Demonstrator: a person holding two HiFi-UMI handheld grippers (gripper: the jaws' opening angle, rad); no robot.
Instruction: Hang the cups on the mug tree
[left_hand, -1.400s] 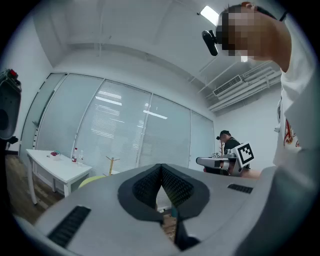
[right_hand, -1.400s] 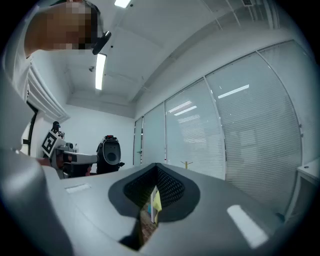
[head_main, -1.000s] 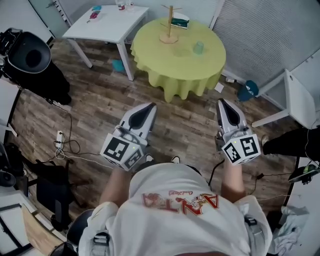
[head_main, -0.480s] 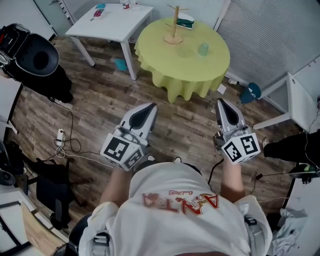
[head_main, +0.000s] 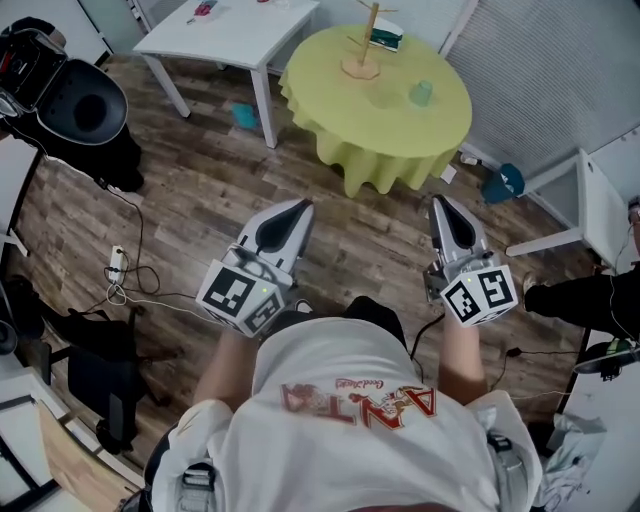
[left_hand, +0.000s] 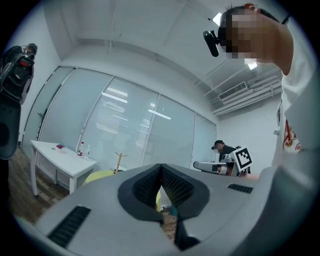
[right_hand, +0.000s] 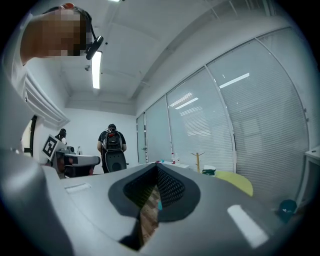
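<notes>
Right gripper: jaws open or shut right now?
Shut, empty: in the right gripper view the right gripper has its jaw tips touching, only floor showing through the gap behind them.

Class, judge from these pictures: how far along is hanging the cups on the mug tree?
Done: nothing; the mug tree looks bare. In hand: nothing; the left gripper and right gripper are shut, empty, short of the round table. Left: reach the table, hang the green cup.

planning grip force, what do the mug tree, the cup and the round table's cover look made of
Mug tree: likely bare wood, tan and matte.
Cup: pale green, plastic or glass, too small to tell.
Table cover: yellow-green cloth, hanging in soft folds.
</notes>
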